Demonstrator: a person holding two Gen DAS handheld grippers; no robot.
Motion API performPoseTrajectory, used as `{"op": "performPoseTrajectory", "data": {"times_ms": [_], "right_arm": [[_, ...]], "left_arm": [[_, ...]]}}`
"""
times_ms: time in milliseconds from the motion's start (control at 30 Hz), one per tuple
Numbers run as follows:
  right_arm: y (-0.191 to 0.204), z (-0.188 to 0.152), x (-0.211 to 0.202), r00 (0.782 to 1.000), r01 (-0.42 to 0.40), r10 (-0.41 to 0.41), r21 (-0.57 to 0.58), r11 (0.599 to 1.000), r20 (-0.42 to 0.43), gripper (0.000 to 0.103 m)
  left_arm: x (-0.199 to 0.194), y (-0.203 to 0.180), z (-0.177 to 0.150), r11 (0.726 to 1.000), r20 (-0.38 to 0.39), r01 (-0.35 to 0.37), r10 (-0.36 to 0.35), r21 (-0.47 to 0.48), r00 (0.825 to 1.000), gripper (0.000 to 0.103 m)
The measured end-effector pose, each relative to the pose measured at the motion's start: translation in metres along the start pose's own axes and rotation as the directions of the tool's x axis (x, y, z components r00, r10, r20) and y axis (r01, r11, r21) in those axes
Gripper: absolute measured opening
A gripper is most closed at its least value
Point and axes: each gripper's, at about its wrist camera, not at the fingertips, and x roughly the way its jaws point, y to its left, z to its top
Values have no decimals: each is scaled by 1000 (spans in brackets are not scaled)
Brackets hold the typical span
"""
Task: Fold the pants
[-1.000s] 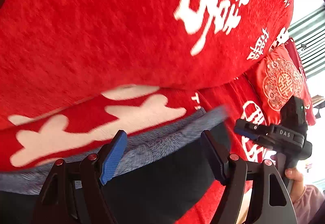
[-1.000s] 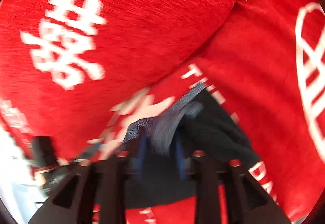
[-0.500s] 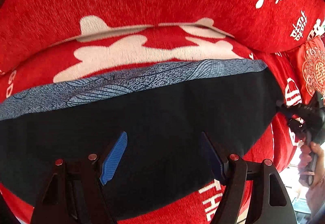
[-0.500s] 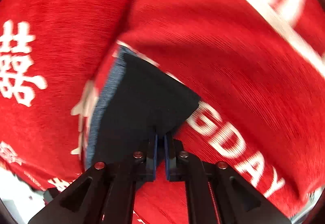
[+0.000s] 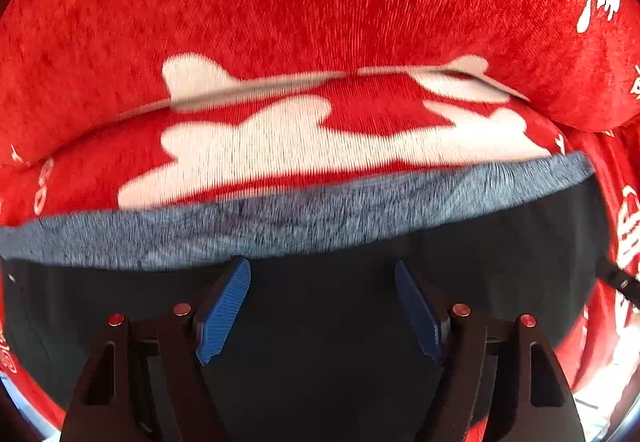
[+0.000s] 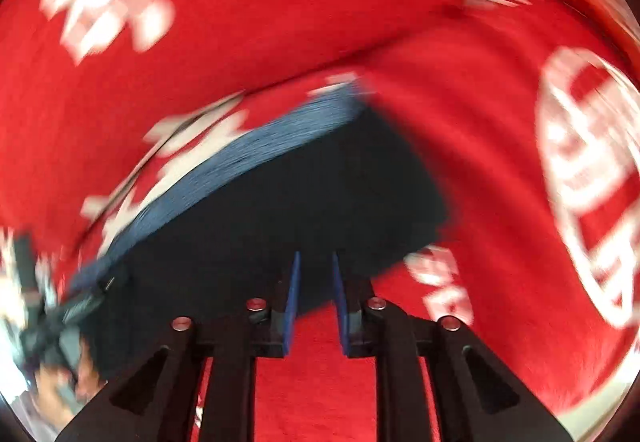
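Note:
Dark navy pants (image 5: pixel 320 342) with a grey-blue patterned waistband (image 5: pixel 320 217) lie spread flat on a red sofa seat. My left gripper (image 5: pixel 321 266) hangs open just above the dark fabric, close to the waistband, with nothing between its pads. The right wrist view is blurred. There the pants (image 6: pixel 300 193) reach up to my right gripper (image 6: pixel 315 256), whose jaws are opening with a narrow gap. The near edge of the pants lies in that gap, but the pads do not press on it.
A red sofa cover (image 5: pixel 360 113) with white characters lies under the pants, and a red back cushion (image 5: pixel 280 1) rises behind. A large white round print (image 6: pixel 580 161) marks the seat to the right. A hand holding the left gripper (image 6: pixel 48 314) shows blurred at the lower left.
My right gripper, pinched on the pants' edge half a second ago, now has its jaws apart and has shifted sideways. My left gripper has sunk closer to the pants, now laid out flat.

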Motion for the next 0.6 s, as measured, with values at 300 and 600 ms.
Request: {"op": "performPoseTrajectory", "data": {"times_ms": [300, 600], "right_arm": [[21, 29, 38, 999, 50, -51, -35, 998, -16, 39], [-53, -1, 2, 996, -82, 85, 253, 964, -3, 56]], "left_arm": [[-3, 7, 30, 999, 22, -29, 30, -47, 999, 82], [-56, 98, -21, 986, 38, -127, 132, -111, 991, 82]]}}
